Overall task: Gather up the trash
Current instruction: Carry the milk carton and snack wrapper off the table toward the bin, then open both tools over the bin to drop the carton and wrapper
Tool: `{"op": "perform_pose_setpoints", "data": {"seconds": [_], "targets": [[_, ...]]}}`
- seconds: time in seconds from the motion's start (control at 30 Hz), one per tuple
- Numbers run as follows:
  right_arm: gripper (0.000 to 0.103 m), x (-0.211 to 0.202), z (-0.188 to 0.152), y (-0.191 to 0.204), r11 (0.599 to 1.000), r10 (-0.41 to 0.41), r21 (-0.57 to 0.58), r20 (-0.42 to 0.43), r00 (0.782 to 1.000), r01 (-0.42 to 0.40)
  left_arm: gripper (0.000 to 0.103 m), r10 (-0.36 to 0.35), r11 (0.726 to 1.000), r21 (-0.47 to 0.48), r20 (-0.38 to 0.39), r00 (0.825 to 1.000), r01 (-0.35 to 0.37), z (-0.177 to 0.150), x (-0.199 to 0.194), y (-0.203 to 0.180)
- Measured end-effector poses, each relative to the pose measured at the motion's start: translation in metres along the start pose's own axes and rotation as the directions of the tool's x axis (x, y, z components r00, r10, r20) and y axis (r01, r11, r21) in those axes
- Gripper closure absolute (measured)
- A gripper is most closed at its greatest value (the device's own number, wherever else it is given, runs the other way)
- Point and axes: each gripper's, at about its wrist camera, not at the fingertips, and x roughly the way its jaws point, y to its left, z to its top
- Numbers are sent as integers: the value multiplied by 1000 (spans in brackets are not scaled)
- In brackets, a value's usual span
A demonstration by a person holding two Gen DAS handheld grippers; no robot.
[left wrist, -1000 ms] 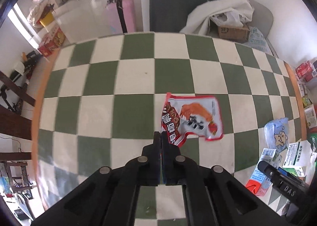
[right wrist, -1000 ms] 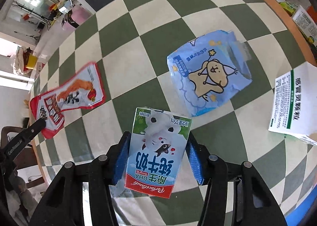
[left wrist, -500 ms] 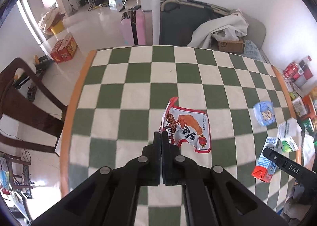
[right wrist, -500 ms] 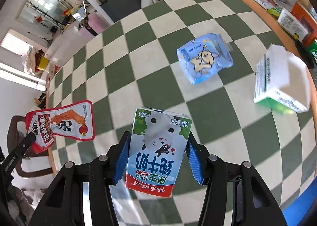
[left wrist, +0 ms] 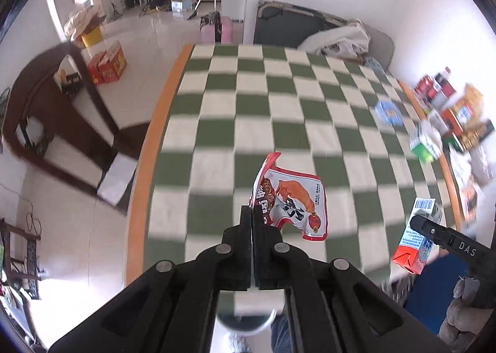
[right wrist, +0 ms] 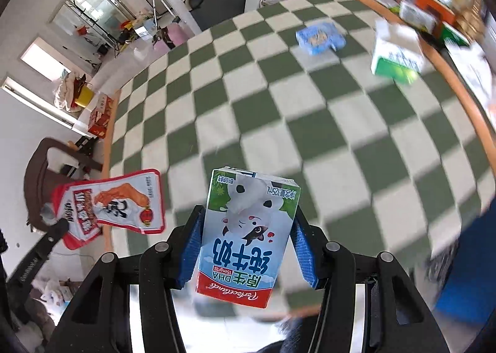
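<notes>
Where the left wrist camera looks down, the left gripper [left wrist: 251, 213] has its jaws pressed together on the edge of a red and white snack wrapper [left wrist: 291, 201], which hangs off their tips in the air above the checkered table [left wrist: 248, 105], over its near part and clear of the cloth. Toward the far right side of the table lie a blue packet [left wrist: 388, 112] and a green and white box [left wrist: 426, 142], both blurred, with a row of cans and cartons just past the table's right edge that is too smeared to sort out. Off the near right corner of the table the right gripper [left wrist: 417, 222] shows as one black finger against the side of a milk carton [left wrist: 414, 240] with a red bottom. Left of the table stands a dark wooden chair [left wrist: 46, 111] on the pale floor. From the right wrist camera, the right gripper [right wrist: 248, 229] is clamped on the milk carton [right wrist: 248, 235], its blue pads [right wrist: 193, 247] pressed to both sides, the carton held above the near edge of the table [right wrist: 279, 99]. Beyond the table's left edge the snack wrapper [right wrist: 114, 202] dangles from the left gripper's black finger, in front of the chair [right wrist: 40, 173]. The blue packet [right wrist: 319, 37] and the box [right wrist: 396, 57] sit on the far right part of the table, probably lying flat, though blur hides their edges.
</notes>
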Motion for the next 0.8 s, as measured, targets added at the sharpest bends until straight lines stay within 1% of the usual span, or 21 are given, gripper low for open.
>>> {"op": "perform_pose_setpoints", "data": {"seconds": [0.1, 0.13, 0.2, 0.23, 0.3, 0.4, 0.43, 0.53, 0.6, 0.73, 0.8], "targets": [[47, -17, -60, 6, 1000, 12, 9, -13, 1000, -12, 103, -19, 1000, 16, -40, 999, 19, -41, -12, 12], [47, -21, -78, 7, 1000, 17, 12, -22, 1000, -17, 103, -26, 999, 22, -59, 998, 27, -61, -18, 17], [47, -27, -119, 9, 1000, 18, 6, -53, 998, -17, 103, -34, 999, 17, -81, 996, 36, -86, -25, 25], [47, -28, -140, 9, 1000, 22, 4, -73, 997, -22, 103, -39, 999, 9, -97, 995, 40, -104, -30, 31], [47, -30, -175, 7, 1000, 19, -2, -106, 994, -19, 103, -47, 999, -5, -125, 991, 47, -129, -35, 39], [48, -24, -219, 2, 1000, 14, -6, -168, 986, -15, 103, -46, 999, -22, -162, 986, 43, -160, -31, 46], [48, -20, -228, 0, 1000, 7, -12, -184, 983, -10, 103, -45, 999, -30, -179, 983, 40, -170, -27, 48], [48, 2, -265, -11, 1000, -17, -26, -250, 968, 11, 103, -38, 998, -64, -229, 973, 24, -200, -3, 53], [48, 18, -279, -18, 999, -26, -26, -284, 958, 19, 103, -30, 997, -73, -253, 967, 12, -214, 16, 54], [48, 63, -308, -34, 998, -48, -46, -334, 941, 35, 103, -24, 995, -97, -320, 947, -8, -245, 79, 58], [48, 95, -323, -46, 999, -48, -37, -360, 932, 37, 103, -24, 994, -111, -357, 934, -17, -262, 116, 61]]}}
